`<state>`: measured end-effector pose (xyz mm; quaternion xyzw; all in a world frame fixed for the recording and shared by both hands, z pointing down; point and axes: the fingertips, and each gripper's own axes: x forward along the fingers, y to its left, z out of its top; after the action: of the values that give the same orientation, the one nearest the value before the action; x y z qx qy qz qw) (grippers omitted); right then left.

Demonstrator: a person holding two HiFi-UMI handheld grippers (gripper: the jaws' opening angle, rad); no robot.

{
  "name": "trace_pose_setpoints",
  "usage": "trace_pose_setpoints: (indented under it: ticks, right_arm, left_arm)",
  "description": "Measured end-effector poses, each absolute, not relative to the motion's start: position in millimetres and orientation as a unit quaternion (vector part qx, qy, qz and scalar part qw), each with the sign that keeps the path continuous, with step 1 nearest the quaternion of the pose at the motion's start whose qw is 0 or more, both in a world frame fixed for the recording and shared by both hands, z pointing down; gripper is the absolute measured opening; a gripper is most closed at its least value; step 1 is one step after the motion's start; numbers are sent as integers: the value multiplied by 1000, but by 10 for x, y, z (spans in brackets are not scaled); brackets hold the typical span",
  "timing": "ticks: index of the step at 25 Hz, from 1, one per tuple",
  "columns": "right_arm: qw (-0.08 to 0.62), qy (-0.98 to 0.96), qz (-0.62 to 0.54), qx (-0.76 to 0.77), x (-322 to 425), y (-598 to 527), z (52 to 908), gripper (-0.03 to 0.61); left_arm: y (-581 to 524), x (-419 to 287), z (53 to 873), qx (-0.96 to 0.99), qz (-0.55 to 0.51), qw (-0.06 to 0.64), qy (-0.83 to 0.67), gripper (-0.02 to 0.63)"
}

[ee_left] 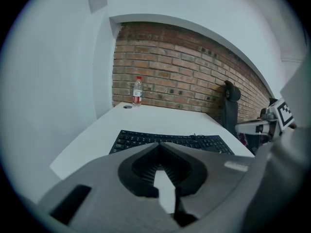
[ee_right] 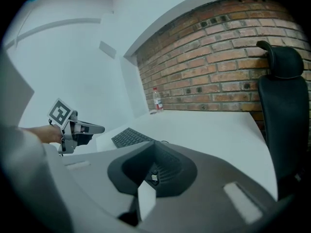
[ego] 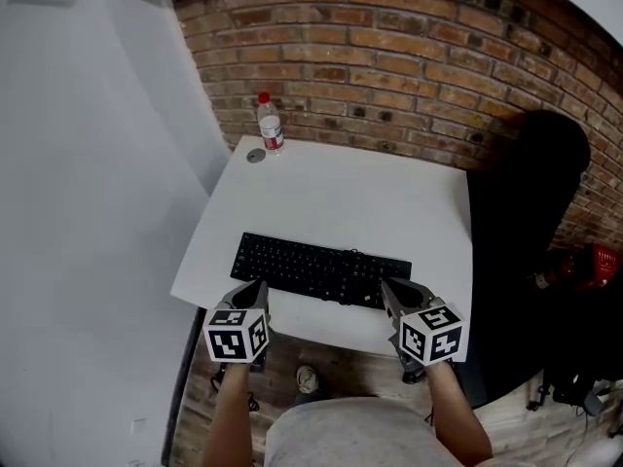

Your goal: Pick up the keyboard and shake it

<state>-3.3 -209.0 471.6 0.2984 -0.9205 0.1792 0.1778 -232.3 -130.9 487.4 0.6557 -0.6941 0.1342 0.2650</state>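
A black keyboard (ego: 321, 269) lies flat near the front edge of the white table (ego: 389, 197). My left gripper (ego: 259, 285) hovers at the keyboard's near left corner, its jaws shut with nothing between them. My right gripper (ego: 387, 286) sits at the near right corner, also shut and empty. In the left gripper view the keyboard (ee_left: 170, 140) stretches just beyond the closed jaw tips (ee_left: 158, 144), and the right gripper (ee_left: 272, 120) shows at the right. The right gripper view shows the keyboard (ee_right: 130, 137) to the left of its tips (ee_right: 153, 142), and the left gripper (ee_right: 73, 127) beside it.
A clear plastic bottle with a red cap (ego: 270, 125) stands at the table's far left corner, next to a small round grey disc (ego: 255, 156). A black office chair (ego: 531, 193) stands right of the table. A brick wall (ego: 409, 56) runs behind it, and red equipment (ego: 599, 263) lies on the floor at right.
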Motion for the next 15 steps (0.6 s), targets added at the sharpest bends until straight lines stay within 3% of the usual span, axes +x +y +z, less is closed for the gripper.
trace_pose_setpoints:
  ticks: [12, 15]
  right_arm:
    - [166, -886, 221, 373, -150, -2280, 4844, 16]
    - [170, -879, 225, 385, -131, -2284, 4892, 32]
  left_arm:
    - [-1621, -2958, 5055, 707, 171, 266, -633, 2]
    - [-1683, -3098, 5112, 717, 169, 269, -621, 46]
